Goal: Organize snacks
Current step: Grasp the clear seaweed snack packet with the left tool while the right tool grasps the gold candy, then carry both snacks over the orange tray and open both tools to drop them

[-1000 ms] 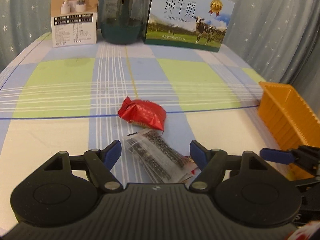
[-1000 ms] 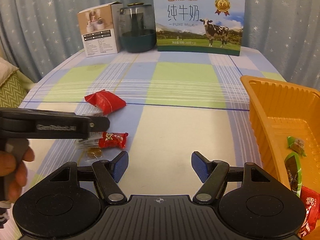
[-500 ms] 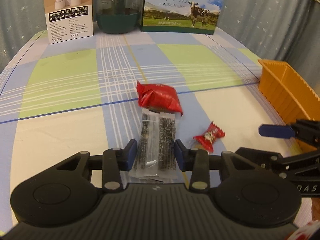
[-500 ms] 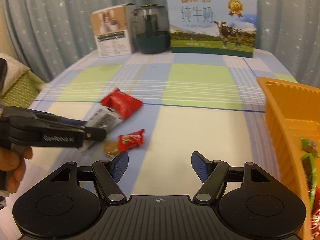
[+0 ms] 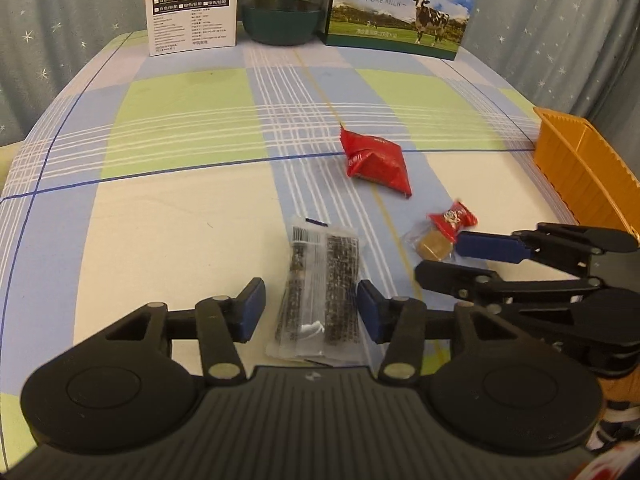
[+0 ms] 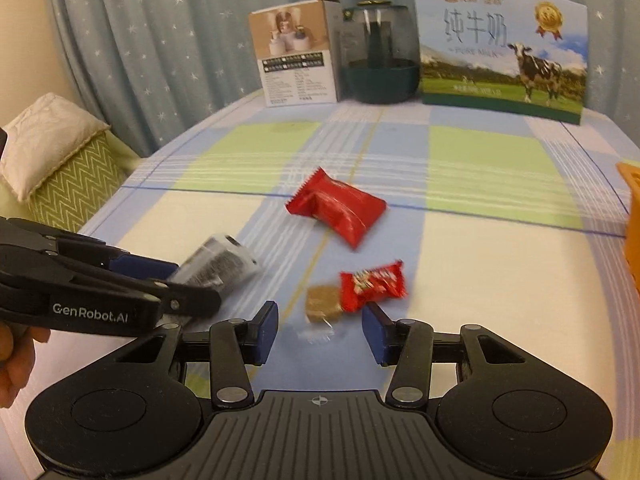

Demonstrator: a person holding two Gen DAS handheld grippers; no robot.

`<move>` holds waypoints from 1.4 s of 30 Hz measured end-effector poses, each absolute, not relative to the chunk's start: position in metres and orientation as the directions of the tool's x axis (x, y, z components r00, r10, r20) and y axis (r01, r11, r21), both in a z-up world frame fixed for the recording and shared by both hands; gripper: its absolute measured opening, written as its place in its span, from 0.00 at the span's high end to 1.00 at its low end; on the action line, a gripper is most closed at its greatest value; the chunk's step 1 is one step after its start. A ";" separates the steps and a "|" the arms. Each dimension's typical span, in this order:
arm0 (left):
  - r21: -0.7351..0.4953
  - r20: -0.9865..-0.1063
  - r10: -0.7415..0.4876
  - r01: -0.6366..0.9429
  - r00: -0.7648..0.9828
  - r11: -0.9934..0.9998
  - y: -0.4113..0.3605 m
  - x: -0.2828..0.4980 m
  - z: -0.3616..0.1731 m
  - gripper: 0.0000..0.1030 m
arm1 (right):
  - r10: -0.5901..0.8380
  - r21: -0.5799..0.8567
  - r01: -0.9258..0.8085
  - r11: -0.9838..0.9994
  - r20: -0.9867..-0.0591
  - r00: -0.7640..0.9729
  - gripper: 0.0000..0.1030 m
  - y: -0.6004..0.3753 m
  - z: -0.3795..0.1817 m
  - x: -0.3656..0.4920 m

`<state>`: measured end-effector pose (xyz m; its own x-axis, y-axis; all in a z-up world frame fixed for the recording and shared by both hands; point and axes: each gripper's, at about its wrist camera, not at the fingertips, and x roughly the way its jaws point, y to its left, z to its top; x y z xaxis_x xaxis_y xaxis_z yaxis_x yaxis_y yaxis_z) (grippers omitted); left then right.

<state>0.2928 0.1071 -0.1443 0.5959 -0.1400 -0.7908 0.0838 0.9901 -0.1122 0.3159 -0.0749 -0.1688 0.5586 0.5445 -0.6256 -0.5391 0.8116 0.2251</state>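
Straddling clear flat packet of dark sticks [image 5: 320,292] on checked worktop [image 5: 180,208], left tongs [image 5: 311,312] gape | right tongs [image 6: 320,332] gape near small red-wrapped candy [image 6: 372,285] | risk: tongs collide, thin packet slips.

A table [image 5: 168,216] under a checked cloth carries the snacks. A clear seed-bar packet [image 5: 320,292] lies flat between the left jaws. Beyond them lies a red pouch [image 5: 376,162]. A red candy [image 6: 372,284] and a brown wrapped sweet [image 6: 323,300] lie just ahead of the right jaws. An orange tray [image 5: 580,172] sits far right; a box [image 5: 191,4], jar [image 5: 280,20] and milk carton [image 5: 400,8] stand at the back.
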 end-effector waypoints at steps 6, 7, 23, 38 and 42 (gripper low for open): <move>-0.040 -0.788 -0.111 0.129 0.606 0.991 0.099 0.293 -0.146 0.53 | 0.514 0.147 -0.553 0.820 -0.612 0.600 0.71 -0.064 -0.172 0.314; -0.032 -0.787 -0.108 0.135 0.607 0.990 0.098 0.292 -0.147 0.53 | 0.507 0.140 -0.549 0.824 -0.615 0.604 0.77 -0.064 -0.172 0.315; 0.022 -0.778 -0.086 0.165 0.622 0.986 0.085 0.291 -0.149 0.67 | 0.446 0.170 -0.446 0.879 -0.624 0.642 0.79 -0.093 -0.151 0.291; -0.061 -0.733 -0.148 0.153 0.663 0.986 0.043 0.260 -0.118 0.67 | 0.351 0.199 -0.292 0.936 -0.610 0.711 0.79 -0.144 -0.128 0.249; -0.085 -0.722 -0.159 0.142 0.673 0.986 0.031 0.244 -0.105 0.67 | 0.334 0.200 -0.268 0.942 -0.595 0.731 0.79 -0.158 -0.112 0.235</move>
<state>0.2443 0.0310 -0.1051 0.6730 -0.1595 -0.7222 0.1419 0.9862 -0.0855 0.2345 -0.1580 -0.1125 0.7311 0.3340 -0.5950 -0.2678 0.9425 0.2000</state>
